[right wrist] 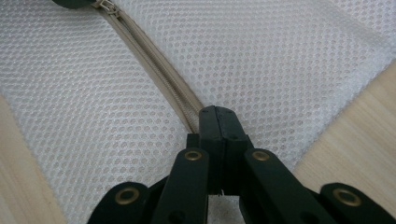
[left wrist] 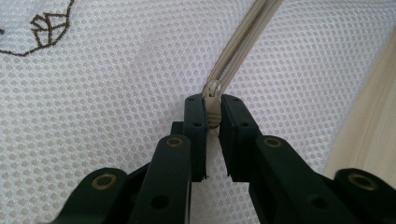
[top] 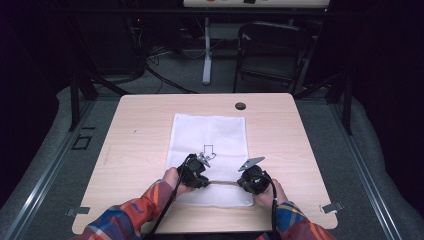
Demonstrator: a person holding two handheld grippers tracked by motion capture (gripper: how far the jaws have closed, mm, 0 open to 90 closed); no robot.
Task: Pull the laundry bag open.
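Lying flat on the light wooden bench (top: 135, 150): a white mesh bag (top: 210, 135), its near edge close to the person, a small drawn mark on its middle. Running left to right along the near part of the bag: a beige zipper (top: 223, 183), stretched between the two tools.

Coming in from the near edge, both forearms in plaid sleeves (top: 135, 212), angled toward each other. Left hand (top: 172, 179) wrapped around the left gripper (top: 202, 181), turned to point rightward and a little down at the bag. In the left gripper view, jaws narrow, pinching the zipper pull (left wrist: 213, 105) between the pads, with the zipper tape going away toward the far right over the mesh.

Right hand (top: 276, 192) holding the right gripper (top: 240, 183) from behind, pointed leftward, facing the other tool, with its grey plate (top: 251, 163) tilted on top. In the right gripper view, jaws fully together, clamped on the end of the zipper where the tape meets the mesh, near the right edge of the bag. Both tools low over the near part of the bag, near each other, not touching.
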